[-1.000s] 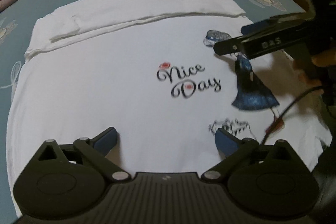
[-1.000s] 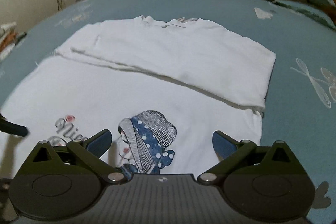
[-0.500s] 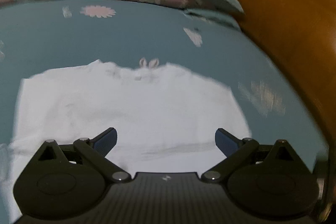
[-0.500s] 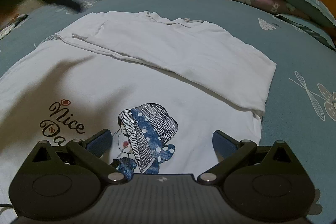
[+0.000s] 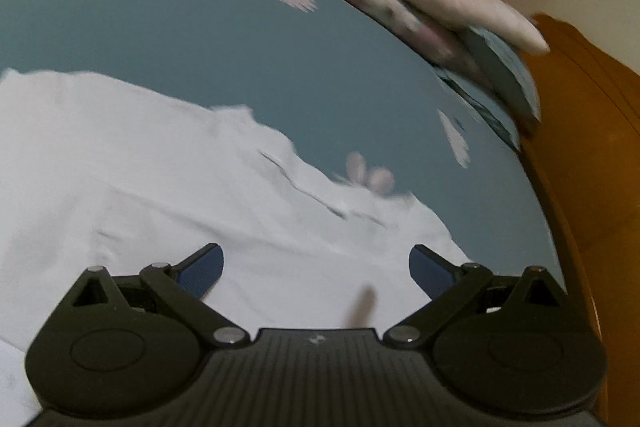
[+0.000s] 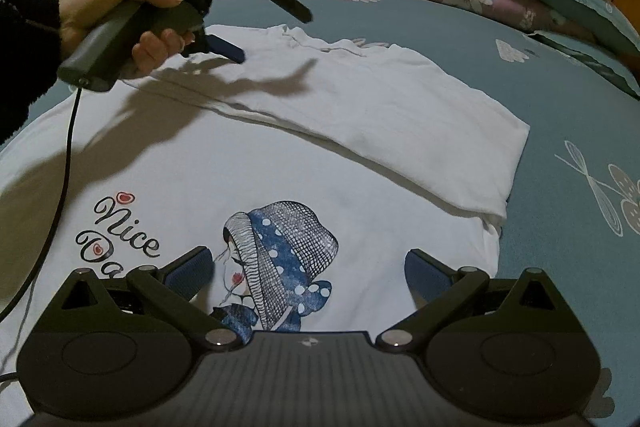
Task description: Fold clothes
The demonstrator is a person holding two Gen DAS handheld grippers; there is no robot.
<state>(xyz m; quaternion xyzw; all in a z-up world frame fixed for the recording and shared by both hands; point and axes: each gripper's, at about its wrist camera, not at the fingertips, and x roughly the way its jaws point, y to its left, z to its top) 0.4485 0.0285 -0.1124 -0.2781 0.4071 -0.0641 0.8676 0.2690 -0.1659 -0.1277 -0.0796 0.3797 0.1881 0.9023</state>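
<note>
Your white T-shirt is soft, matt cloth with a flat print. Your right hand-held gripper is matt black plastic with ribbed blue pads; the bed wears smooth printed cloth.

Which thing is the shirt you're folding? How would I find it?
Look at the big blue flowered bedspread. The white T-shirt lies flat on it, top part folded over. Nothing else there has "Nice Day" and a girl in a blue dotted headscarf printed on it.

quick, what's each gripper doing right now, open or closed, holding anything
Left gripper: open, holding nothing, above the folded top part of the white T-shirt.
Right gripper: open, holding nothing, over the shirt's print.
</note>
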